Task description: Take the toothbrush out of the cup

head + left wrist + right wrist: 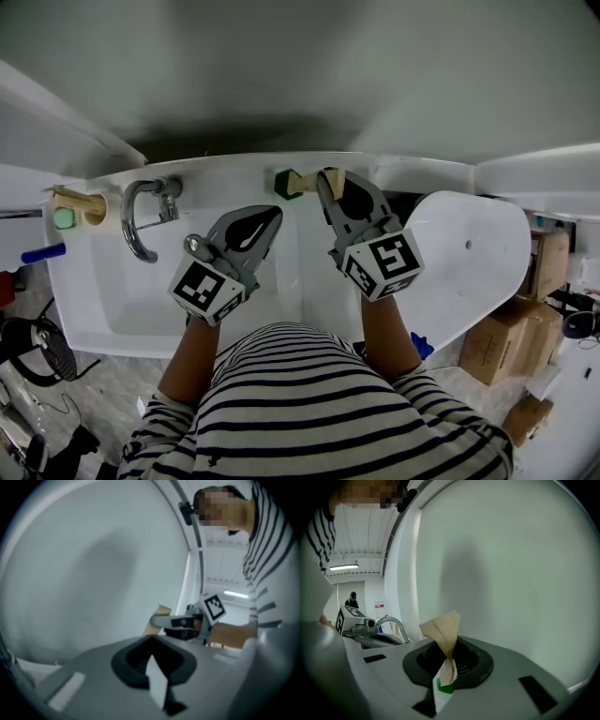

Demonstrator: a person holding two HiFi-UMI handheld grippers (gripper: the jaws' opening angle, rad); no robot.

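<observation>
My right gripper (323, 180) is shut on a toothbrush (289, 182) with a green part and a beige paper wrap, held above the back rim of the white sink (103, 309). In the right gripper view the toothbrush (443, 641) stands up between the jaws of the right gripper (444, 670), in front of a plain wall. At the sink's far left sits a beige cup-like holder (82, 204) with a pale green piece. My left gripper (269, 216) hangs over the basin, shut and empty. The left gripper view shows the left gripper (152, 660) and, beyond it, the right gripper (185, 620).
A chrome tap (141, 220) curves over the basin's left side. A white oval lid (469, 262) lies to the right of the sink, and cardboard boxes (506, 342) stand on the floor beyond. A blue object (42, 253) pokes in at the far left.
</observation>
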